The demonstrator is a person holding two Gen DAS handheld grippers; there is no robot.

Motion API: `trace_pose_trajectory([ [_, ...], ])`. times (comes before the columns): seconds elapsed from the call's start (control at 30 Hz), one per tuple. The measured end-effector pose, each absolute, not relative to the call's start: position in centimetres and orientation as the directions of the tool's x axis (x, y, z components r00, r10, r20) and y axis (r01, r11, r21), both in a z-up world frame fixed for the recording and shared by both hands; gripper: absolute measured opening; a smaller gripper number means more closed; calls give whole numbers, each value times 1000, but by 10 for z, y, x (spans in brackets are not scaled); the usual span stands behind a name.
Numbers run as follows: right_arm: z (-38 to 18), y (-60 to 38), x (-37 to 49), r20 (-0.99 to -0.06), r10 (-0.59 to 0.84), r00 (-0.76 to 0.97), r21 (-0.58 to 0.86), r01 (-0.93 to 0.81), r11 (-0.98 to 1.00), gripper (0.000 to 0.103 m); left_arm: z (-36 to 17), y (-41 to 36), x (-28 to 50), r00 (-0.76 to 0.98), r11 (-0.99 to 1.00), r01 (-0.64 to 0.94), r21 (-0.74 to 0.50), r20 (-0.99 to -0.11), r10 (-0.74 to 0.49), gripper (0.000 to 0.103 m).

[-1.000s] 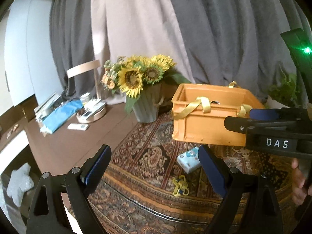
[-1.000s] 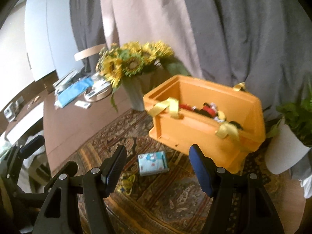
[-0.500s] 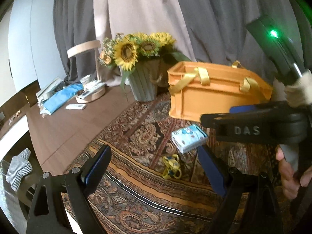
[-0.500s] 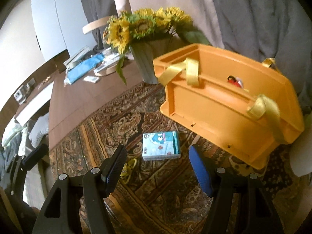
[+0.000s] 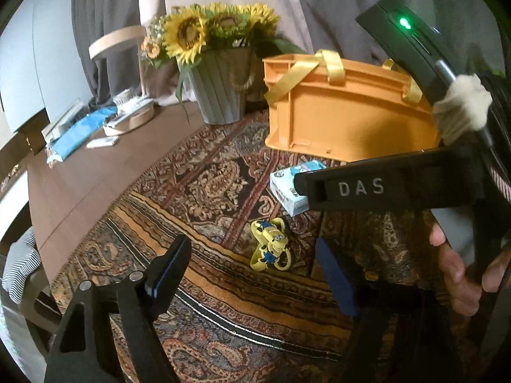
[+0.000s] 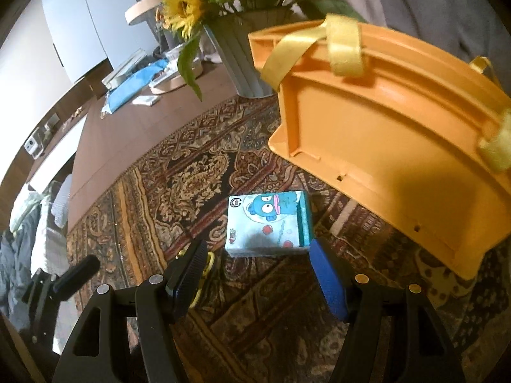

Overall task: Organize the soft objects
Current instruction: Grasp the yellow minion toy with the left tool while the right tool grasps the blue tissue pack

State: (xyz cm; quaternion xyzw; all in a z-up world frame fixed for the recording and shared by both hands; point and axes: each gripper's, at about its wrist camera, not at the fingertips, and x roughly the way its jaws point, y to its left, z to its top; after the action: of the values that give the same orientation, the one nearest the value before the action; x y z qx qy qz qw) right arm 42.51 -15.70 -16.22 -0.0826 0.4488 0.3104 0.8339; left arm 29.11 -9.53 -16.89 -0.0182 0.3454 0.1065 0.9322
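Observation:
A light-blue cartoon tissue pack [image 6: 268, 223] lies on the patterned rug, just in front of my open, empty right gripper [image 6: 257, 277]. It also shows in the left wrist view [image 5: 292, 188], partly hidden by the right gripper's body. A small yellow minion toy [image 5: 271, 249] lies on the rug ahead of my open, empty left gripper [image 5: 255, 274]; only a yellow bit of it [image 6: 209, 260] peeks past my right gripper's left finger. An orange crate [image 6: 383, 134] with yellow ribbon handles stands behind the pack; it also shows in the left wrist view [image 5: 345, 115].
A grey pot of sunflowers [image 5: 220, 95] stands left of the crate. Beyond the rug, the brown table [image 5: 80, 185] carries a blue pouch [image 5: 83, 131], a round tray and small items. Grey curtains hang behind. A striped cushion [image 5: 19, 265] lies off the table's left edge.
Both grippers have dropped lower and closer to the rug. The tissue pack and the minion toy appear larger and nearer; the crate's inside is no longer visible.

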Motion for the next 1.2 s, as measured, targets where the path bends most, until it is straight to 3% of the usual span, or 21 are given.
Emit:
trace_pose_trajectory([
  [0.47,-178,-140,440,-821,399,409,83,-606,791,67,-198,-99,313,708,989,-149,20,-696,120,68],
  [0.63,-179,-142,444,-827,379,416,69,-595,801,77,-204,-93,321,680,988,-154,-9,-727,100,65],
  [0.97,-198,-135,453,-860,358,364,81,-595,800,78,-211,-84,330,648,985,-163,-49,-758,70,39],
  [1.2,-201,-136,448,-859,333,389,42,-594,804,73,-211,-80,331,651,985,-161,-59,-756,61,32],
])
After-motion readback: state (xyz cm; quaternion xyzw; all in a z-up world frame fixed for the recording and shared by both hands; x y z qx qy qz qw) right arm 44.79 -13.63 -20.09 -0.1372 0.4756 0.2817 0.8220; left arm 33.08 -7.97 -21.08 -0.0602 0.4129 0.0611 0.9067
